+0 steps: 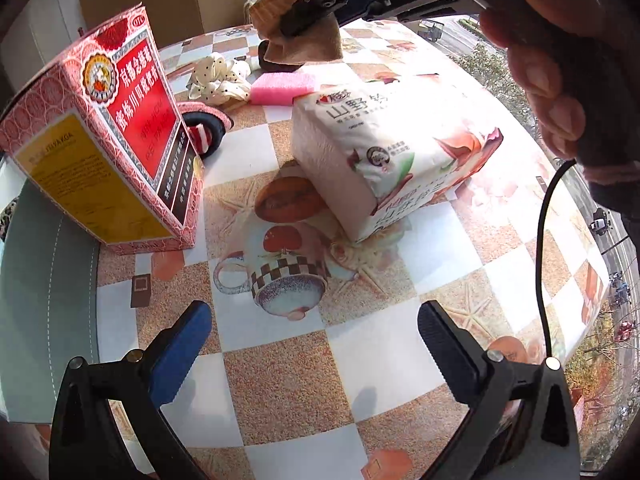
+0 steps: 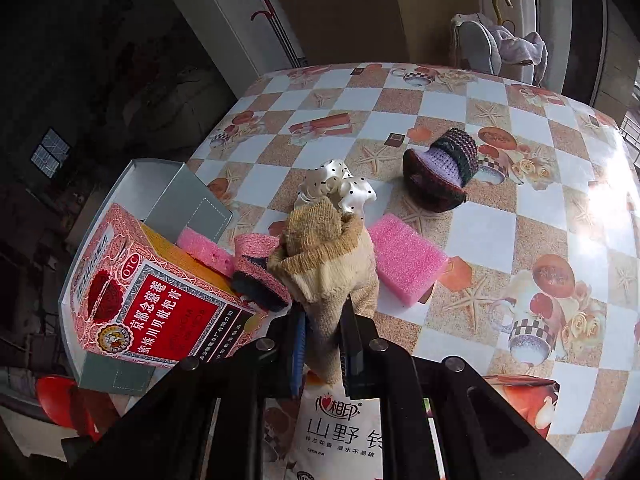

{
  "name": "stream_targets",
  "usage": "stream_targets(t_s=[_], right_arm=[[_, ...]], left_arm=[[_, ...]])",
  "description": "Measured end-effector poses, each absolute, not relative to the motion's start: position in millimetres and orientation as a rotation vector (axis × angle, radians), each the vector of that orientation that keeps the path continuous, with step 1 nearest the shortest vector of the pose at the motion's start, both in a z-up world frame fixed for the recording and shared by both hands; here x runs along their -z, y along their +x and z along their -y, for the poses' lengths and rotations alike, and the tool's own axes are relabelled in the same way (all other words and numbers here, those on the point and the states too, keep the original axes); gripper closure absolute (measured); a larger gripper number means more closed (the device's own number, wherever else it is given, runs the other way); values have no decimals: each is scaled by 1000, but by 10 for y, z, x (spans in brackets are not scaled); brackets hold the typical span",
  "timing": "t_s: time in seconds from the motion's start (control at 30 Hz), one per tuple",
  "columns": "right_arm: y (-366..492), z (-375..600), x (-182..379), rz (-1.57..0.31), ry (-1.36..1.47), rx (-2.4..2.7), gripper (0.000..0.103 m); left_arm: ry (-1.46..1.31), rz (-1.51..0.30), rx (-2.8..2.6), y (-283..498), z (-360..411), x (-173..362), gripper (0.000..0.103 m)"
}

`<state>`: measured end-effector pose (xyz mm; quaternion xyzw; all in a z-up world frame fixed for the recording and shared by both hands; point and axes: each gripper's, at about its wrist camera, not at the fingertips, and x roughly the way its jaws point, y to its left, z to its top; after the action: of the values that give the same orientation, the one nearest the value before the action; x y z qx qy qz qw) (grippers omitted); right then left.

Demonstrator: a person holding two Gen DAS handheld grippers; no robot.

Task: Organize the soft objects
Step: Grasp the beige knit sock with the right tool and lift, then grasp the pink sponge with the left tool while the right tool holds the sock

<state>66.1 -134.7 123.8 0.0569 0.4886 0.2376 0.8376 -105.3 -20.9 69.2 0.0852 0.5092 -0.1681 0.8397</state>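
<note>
the right gripper [image 2: 324, 344] has its jaws pressed together on a tan knitted sock [image 2: 324, 264], pinching its lower part; the sock rises ahead of the fingertips, long axis along the jaws, its ribbed cuff end farthest from the tool. beyond it lie a pink sponge [image 2: 404, 268] and a dotted scrunchie [image 2: 340, 190]. the left gripper [image 1: 314, 344] is spread wide and empty above the tablecloth [image 1: 360, 360], a tissue pack [image 1: 384, 152] ahead of it.

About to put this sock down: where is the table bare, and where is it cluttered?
Bare: the checked tablecloth right of the pink sponge and in front of the dark knitted slipper. Crowded: around the red medicine box, scrunchie and tissue pack.
</note>
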Motion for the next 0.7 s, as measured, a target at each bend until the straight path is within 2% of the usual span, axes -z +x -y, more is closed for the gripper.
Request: stream_targets(t_s=[0.17, 0.33, 0.5, 0.7], right_arm=[[382, 1962, -1510, -917, 160, -367, 88], [139, 2615, -1566, -850, 265, -219, 88], [-203, 3091, -1436, -831, 332, -106, 88], [-455, 3049, -1198, -859, 351, -165, 88]], left_arm=[[103, -972, 475, -860, 436, -1335, 0], [75, -995, 498, -241, 725, -1542, 0], [-98, -1155, 516, 483, 791, -1231, 0], [-252, -1322, 367, 1140, 766, -752, 3]])
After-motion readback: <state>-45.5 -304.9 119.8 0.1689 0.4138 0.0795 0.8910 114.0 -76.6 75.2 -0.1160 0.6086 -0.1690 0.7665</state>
